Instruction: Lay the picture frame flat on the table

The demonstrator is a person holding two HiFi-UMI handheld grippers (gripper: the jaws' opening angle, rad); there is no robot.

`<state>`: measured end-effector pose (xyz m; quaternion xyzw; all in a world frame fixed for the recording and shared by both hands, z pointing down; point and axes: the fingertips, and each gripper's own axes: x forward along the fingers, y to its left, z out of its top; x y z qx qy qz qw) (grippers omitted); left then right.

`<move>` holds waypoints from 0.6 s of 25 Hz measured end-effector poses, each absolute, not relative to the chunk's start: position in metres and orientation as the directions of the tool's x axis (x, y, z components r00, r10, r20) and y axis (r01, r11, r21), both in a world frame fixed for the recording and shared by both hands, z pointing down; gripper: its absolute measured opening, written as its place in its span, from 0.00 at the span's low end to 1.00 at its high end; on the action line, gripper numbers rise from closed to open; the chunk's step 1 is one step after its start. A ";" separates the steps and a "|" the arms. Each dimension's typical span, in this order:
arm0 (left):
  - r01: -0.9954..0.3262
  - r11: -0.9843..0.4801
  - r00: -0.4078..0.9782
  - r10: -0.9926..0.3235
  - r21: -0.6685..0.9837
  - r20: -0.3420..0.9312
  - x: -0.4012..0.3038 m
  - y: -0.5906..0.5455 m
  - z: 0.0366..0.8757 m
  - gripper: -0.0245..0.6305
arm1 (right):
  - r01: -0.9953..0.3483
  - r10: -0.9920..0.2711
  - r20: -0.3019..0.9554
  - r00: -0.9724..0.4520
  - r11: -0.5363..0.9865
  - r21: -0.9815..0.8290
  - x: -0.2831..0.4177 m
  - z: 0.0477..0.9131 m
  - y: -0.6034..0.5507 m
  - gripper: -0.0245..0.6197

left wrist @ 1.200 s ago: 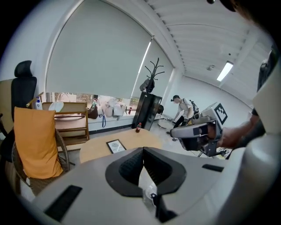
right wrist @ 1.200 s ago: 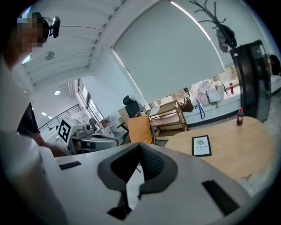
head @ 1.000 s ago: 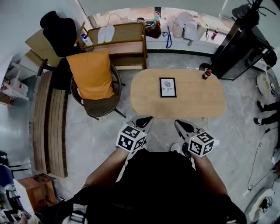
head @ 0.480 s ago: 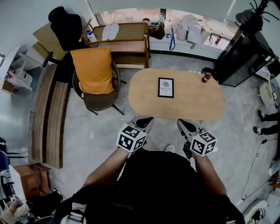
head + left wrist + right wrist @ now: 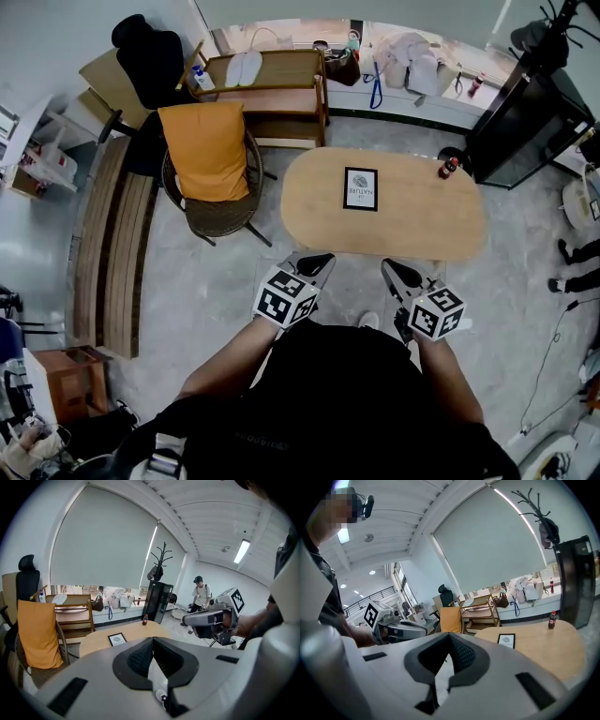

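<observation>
The picture frame [image 5: 360,187], black-edged with a white print, is on the oval wooden table [image 5: 422,230]. In the gripper views the frame [image 5: 506,640] [image 5: 117,639] appears propped up, facing me. My left gripper [image 5: 315,262] and right gripper [image 5: 392,268] hang side by side over the floor, short of the table's near edge. Both are shut with nothing between their jaws. The left gripper's [image 5: 152,642] pads meet at the tip, and so do the right gripper's [image 5: 449,638]. Each gripper shows in the other's view.
A small dark bottle [image 5: 448,169] stands at the table's far right end. A wicker chair with an orange cushion [image 5: 204,150] sits left of the table, a wooden trolley [image 5: 267,84] behind it. A black cabinet [image 5: 525,103] is at the right. A person [image 5: 201,595] stands farther off.
The view has shifted a little, so the table and frame sit slightly lower and to the right. Both grippers hold the same shut pose before the table.
</observation>
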<state>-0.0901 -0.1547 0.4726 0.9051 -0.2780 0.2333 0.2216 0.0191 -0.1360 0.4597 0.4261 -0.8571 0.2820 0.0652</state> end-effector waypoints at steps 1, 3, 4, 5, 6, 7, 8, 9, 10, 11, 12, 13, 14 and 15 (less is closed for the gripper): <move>-0.604 -0.749 0.738 -0.398 0.271 0.545 -0.090 -0.155 0.473 0.04 | -0.768 -0.695 0.352 -0.626 0.475 -0.429 0.019 0.461 -0.135 0.04; -0.599 -0.755 0.740 -0.394 0.267 0.544 -0.090 -0.155 0.473 0.04 | -0.770 -0.697 0.354 -0.624 0.471 -0.430 0.018 0.463 -0.134 0.04; -0.597 -0.757 0.741 -0.394 0.266 0.544 -0.090 -0.155 0.472 0.04 | -0.770 -0.697 0.354 -0.623 0.470 -0.431 0.018 0.464 -0.134 0.04; -0.596 -0.758 0.741 -0.394 0.265 0.544 -0.089 -0.155 0.472 0.04 | -0.770 -0.697 0.355 -0.623 0.469 -0.431 0.018 0.464 -0.133 0.04; -0.596 -0.759 0.741 -0.393 0.264 0.544 -0.089 -0.155 0.472 0.04 | -0.771 -0.698 0.354 -0.623 0.469 -0.432 0.018 0.464 -0.133 0.04; -0.594 -0.760 0.741 -0.391 0.263 0.546 -0.088 -0.156 0.471 0.04 | -0.771 -0.698 0.354 -0.622 0.468 -0.431 0.019 0.464 -0.133 0.04; -0.592 -0.762 0.742 -0.388 0.262 0.547 -0.088 -0.155 0.472 0.04 | -0.772 -0.699 0.355 -0.621 0.467 -0.431 0.019 0.465 -0.133 0.04; -0.590 -0.764 0.742 -0.385 0.261 0.549 -0.088 -0.154 0.472 0.04 | -0.772 -0.698 0.357 -0.621 0.466 -0.432 0.019 0.466 -0.133 0.04; -0.587 -0.766 0.743 -0.383 0.261 0.549 -0.088 -0.154 0.472 0.04 | -0.772 -0.697 0.359 -0.621 0.465 -0.433 0.018 0.466 -0.132 0.04; -0.586 -0.767 0.743 -0.381 0.261 0.550 -0.089 -0.153 0.472 0.04 | -0.772 -0.695 0.361 -0.621 0.465 -0.434 0.018 0.467 -0.132 0.04; -0.585 -0.768 0.744 -0.380 0.261 0.549 -0.089 -0.152 0.471 0.04 | -0.772 -0.694 0.363 -0.622 0.464 -0.435 0.017 0.467 -0.131 0.04; -0.585 -0.768 0.744 -0.380 0.261 0.549 -0.090 -0.152 0.470 0.04 | -0.772 -0.693 0.365 -0.621 0.463 -0.435 0.017 0.467 -0.131 0.04; -0.585 -0.768 0.745 -0.381 0.262 0.548 -0.091 -0.152 0.469 0.04 | -0.772 -0.693 0.366 -0.621 0.463 -0.435 0.016 0.467 -0.131 0.04; -0.585 -0.768 0.745 -0.381 0.261 0.548 -0.092 -0.153 0.469 0.04 | -0.773 -0.693 0.367 -0.621 0.463 -0.434 0.016 0.466 -0.131 0.04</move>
